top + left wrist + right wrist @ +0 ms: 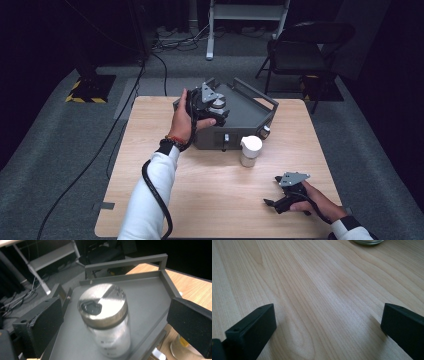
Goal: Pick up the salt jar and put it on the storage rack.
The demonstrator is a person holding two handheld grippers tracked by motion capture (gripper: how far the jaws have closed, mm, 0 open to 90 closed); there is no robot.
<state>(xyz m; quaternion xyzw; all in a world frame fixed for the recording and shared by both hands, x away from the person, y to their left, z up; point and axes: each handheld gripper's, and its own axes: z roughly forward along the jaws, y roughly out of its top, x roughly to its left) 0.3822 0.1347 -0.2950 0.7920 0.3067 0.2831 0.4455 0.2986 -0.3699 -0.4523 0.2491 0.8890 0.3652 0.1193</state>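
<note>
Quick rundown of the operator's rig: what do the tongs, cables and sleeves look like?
Both handheld black tongs, the left gripper and the right gripper, carry a grey three-cornered plate on top. In the gripper views each shows two flat black rectangular pads with small screw holes. A thick black cable trails from the left one along the white sleeve; the right sleeve is white too, dark-cuffed. The left wrist wears a beaded bracelet.

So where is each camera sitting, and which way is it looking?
High view: above the person's side, facing forward and down on the wooden table; both sleeved forearms, left gripper and right gripper show.
Left gripper view: on the left gripper, looking along its open jaws at a metal-lidded jar on the grey tray.
Right gripper view: low over the table, along open jaws.
Shared: high and left gripper views both show that jar and tray.
</note>
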